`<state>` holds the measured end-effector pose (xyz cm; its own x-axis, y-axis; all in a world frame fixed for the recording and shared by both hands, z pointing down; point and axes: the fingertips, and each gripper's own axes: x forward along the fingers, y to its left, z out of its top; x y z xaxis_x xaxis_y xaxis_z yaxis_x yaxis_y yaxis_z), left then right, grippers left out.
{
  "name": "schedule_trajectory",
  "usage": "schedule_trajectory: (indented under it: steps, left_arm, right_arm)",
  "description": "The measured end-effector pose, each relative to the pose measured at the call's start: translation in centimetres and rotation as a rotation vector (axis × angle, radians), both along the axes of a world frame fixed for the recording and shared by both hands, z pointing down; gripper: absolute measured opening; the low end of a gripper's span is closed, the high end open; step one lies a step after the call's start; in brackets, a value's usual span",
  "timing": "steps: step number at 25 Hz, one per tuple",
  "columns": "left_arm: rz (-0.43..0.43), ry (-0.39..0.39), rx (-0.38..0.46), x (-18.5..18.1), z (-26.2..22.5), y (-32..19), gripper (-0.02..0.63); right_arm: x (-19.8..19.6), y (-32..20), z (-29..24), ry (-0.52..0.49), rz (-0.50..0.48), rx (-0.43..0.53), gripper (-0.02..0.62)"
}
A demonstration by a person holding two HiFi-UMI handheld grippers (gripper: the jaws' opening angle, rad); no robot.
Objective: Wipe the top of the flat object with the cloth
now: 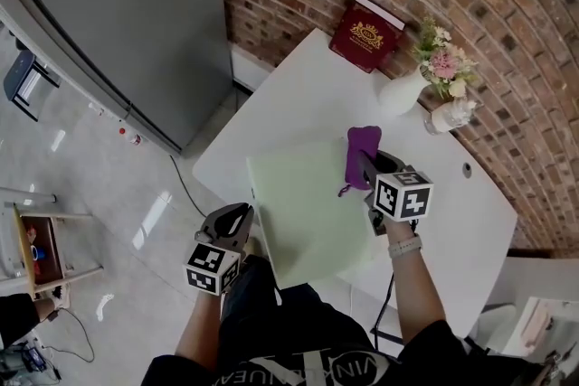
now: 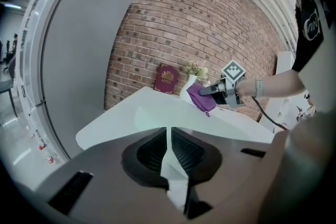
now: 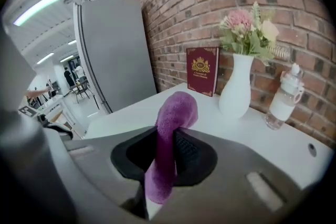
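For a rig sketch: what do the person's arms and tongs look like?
The left tongs and right tongs have grey bodies, black ribbed pads, each with a white cube of black square markers. A black cable hangs below the right one. Black short-sleeved top; pale wristband on the right wrist.

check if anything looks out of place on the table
The pale green sheet hangs past the table's near edge, toward the person, with the left gripper shut on its side edge. Nothing looks spilled or damaged.
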<state>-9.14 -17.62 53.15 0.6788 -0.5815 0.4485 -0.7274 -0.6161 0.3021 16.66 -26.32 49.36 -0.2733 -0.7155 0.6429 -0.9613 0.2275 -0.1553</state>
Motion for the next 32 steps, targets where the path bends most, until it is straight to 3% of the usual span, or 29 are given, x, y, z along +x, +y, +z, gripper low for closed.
schedule_trajectory:
  steps: [5,10,16,23,32]
  left_arm:
    - [-0.037,-0.011,0.032,-0.6,-1.1,-0.3,0.031]
    - [-0.078,-0.012,0.058,-1.7,-2.2,-0.5,0.031]
    - [-0.115,-0.017,0.075,-2.5,-3.2,0.3,0.031]
    - [-0.156,-0.03,0.069,-3.6,-3.6,1.2,0.031]
    - [-0.145,-0.02,0.055,-3.3,-2.9,1.6,0.031]
  right_arm:
    - [-5.7,3.5,-3.4,-0.164,-0.089,0.048,0.063]
    - [-14.2,7.5,-4.2,-0.322,-0.257,-0.014,0.063]
    - [-21.8,10.9,-0.8,-0.34,-0.407,-0.133,0.063]
    - [-22.3,11.5,2.2,-0.293,-0.411,-0.201,0.063]
    - [-17.0,11.2,2.9,-0.221,-0.362,-0.191,0.063]
